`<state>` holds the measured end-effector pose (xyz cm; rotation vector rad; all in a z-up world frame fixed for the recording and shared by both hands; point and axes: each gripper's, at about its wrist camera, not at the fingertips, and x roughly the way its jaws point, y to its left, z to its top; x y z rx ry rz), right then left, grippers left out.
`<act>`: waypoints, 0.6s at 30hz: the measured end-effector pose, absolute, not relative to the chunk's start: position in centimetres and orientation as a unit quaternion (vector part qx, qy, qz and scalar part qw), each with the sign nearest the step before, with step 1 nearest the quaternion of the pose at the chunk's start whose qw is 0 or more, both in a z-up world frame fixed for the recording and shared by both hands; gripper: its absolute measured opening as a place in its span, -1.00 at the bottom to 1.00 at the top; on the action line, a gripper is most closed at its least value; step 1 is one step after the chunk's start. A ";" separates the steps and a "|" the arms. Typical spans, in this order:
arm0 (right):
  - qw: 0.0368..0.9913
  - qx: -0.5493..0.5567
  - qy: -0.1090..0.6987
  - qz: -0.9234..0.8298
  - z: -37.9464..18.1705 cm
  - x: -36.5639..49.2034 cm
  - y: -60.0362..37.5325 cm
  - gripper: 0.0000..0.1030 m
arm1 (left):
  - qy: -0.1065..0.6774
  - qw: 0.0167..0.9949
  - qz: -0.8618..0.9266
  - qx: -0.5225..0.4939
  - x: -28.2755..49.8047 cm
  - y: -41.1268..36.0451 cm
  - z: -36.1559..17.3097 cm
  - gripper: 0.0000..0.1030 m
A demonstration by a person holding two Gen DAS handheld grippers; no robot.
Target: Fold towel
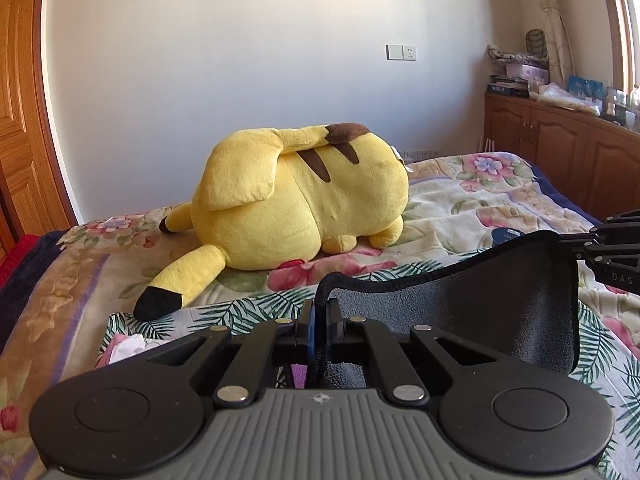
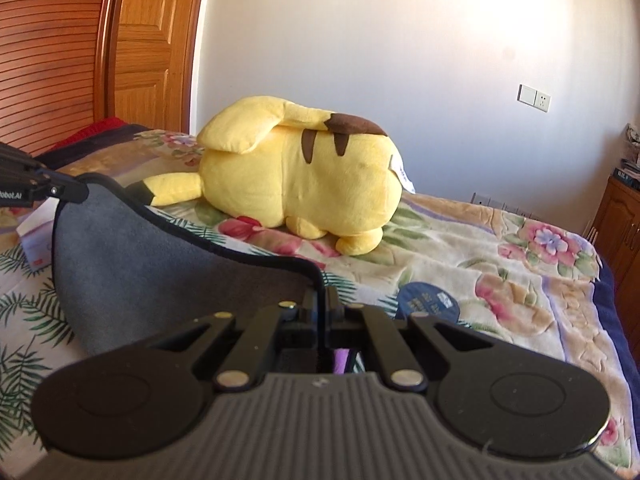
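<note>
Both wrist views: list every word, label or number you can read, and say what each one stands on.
"DAS": right tongs, on the side, cut off by the picture's edge.
"obot.AI": left tongs, on the side, first letters cut off.
Blue disc on the bed: print too blurred to read.
Books on the cabinet: spine print too small.
Plush tag: unreadable.

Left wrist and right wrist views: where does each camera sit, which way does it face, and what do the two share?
Left wrist view: sits on the left gripper, facing along its jaws across the floral bedspread toward the white wall; its jaws are shut on the dark grey microfibre towel; the right gripper shows at the right edge.
Right wrist view: sits on the right gripper, facing the same way; the left gripper shows at the left edge.
Shared: the towel stretched between them and the yellow plush toy.
</note>
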<state>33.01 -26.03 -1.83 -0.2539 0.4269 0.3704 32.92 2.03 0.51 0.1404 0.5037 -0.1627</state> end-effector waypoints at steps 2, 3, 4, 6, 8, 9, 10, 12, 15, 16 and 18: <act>0.953 -0.126 0.207 0.179 -1.8 33.5 -26.0 -0.93 | 0.247 0.964 -0.077 0.069 33.4 2.0 0.5 -1.00; 0.954 -0.126 0.206 0.177 -1.9 33.8 -26.0 -0.93 | 0.247 0.964 -0.076 0.070 33.7 2.0 0.4 -1.00; 0.954 -0.126 0.206 0.176 -1.9 34.0 -26.0 -0.93 | 0.246 0.964 -0.075 0.070 34.0 1.9 0.3 -1.00; 0.955 -0.125 0.204 0.172 -2.0 34.5 -25.9 -0.93 | 0.244 0.965 -0.072 0.071 34.5 2.0 0.2 -1.00; 0.956 -0.126 0.203 0.168 -2.2 35.0 -25.9 -0.94 | 0.243 0.965 -0.069 0.069 35.0 2.0 0.0 -1.00; 0.957 -0.126 0.202 0.166 -2.3 35.3 -25.8 -0.94 | 0.242 0.966 -0.067 0.068 35.3 2.1 -0.1 -1.00; 0.957 -0.127 0.201 0.164 -2.5 35.6 -25.8 -0.94 | 0.243 0.966 -0.066 0.067 35.6 2.1 -0.3 -1.00; 0.958 -0.130 0.199 0.160 -2.8 36.1 -25.7 -0.93 | 0.242 0.966 -0.062 0.069 36.3 2.2 -0.7 -1.00; 0.959 -0.134 0.197 0.156 -3.4 36.9 -25.5 -0.93 | 0.243 0.965 -0.058 0.074 37.1 2.3 -1.3 -1.00; 0.959 -0.135 0.197 0.155 -3.6 37.1 -25.5 -0.94 | 0.243 0.965 -0.057 0.075 37.5 2.3 -1.5 -1.00; 0.959 -0.137 0.197 0.153 -4.0 37.7 -25.4 -0.93 | 0.244 0.965 -0.055 0.076 38.1 2.4 -1.9 -1.00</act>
